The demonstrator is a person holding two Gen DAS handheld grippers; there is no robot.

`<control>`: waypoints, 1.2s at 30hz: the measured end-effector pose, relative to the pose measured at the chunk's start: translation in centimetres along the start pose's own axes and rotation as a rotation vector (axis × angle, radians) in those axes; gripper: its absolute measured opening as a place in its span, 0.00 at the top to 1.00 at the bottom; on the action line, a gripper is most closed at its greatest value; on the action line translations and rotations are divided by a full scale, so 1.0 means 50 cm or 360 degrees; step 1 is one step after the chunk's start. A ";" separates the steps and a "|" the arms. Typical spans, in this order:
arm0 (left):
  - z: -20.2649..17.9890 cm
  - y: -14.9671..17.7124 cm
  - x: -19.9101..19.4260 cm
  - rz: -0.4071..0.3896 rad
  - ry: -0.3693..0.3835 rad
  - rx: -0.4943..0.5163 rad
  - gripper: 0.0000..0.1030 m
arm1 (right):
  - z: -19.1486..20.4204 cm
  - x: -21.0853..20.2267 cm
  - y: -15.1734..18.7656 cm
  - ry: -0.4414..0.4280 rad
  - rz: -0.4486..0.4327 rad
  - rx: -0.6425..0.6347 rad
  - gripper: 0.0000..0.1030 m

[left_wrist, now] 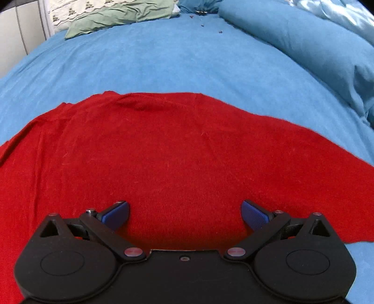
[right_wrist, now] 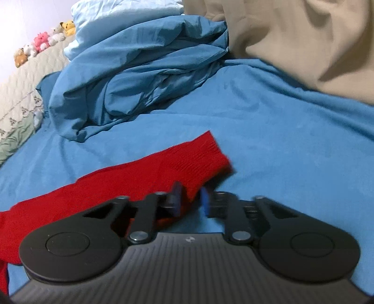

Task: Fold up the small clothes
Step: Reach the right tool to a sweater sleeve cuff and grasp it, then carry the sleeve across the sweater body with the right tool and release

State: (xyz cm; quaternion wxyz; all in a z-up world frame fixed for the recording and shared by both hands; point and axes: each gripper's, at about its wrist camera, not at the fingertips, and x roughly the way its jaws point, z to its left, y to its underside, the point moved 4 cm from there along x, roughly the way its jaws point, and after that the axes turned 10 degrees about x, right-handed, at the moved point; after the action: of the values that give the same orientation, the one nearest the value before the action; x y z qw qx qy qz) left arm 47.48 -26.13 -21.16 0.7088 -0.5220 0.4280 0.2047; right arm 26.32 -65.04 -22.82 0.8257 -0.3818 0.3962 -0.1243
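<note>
A red knit garment [left_wrist: 177, 152] lies spread flat on the blue bed sheet [left_wrist: 163, 63]. My left gripper [left_wrist: 184, 214] hovers over its near middle, jaws wide open and empty. In the right wrist view a red sleeve with a ribbed cuff [right_wrist: 198, 159] stretches from the lower left towards the centre. My right gripper [right_wrist: 191, 198] has its blue pads close together on the sleeve's edge just below the cuff; the frame is blurred there.
A bunched blue duvet [right_wrist: 140, 77] lies behind the sleeve and along the right of the left wrist view [left_wrist: 303, 46]. A beige blanket [right_wrist: 303, 37] sits at the far right. A green cloth [left_wrist: 121, 16] and a patterned quilt lie at the bed's far end, with stuffed toys [right_wrist: 46, 39] on the ledge.
</note>
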 end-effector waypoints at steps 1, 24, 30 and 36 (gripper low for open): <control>0.000 0.002 -0.002 0.0003 0.0003 0.0003 0.00 | 0.004 0.000 -0.005 -0.0002 0.0003 -0.0003 0.77; 0.404 0.159 -0.204 -0.0100 -0.0042 -0.0274 0.00 | 0.895 -0.271 0.314 -0.1424 0.0477 -0.0689 0.80; 0.466 0.240 -0.204 -0.0059 -0.0021 -0.0284 0.00 | 0.925 -0.227 0.571 -0.1304 0.0710 -0.1005 0.80; 0.453 0.236 -0.190 -0.0148 0.0005 -0.0235 0.00 | 0.891 -0.250 0.565 -0.1374 0.0612 -0.1113 0.13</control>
State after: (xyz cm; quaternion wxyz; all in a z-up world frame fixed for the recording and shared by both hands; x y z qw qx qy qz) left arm 42.48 0.48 -18.04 0.6764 -0.5925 0.3883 0.2017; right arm 48.74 -15.86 -18.83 0.7451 -0.5688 0.1038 0.3325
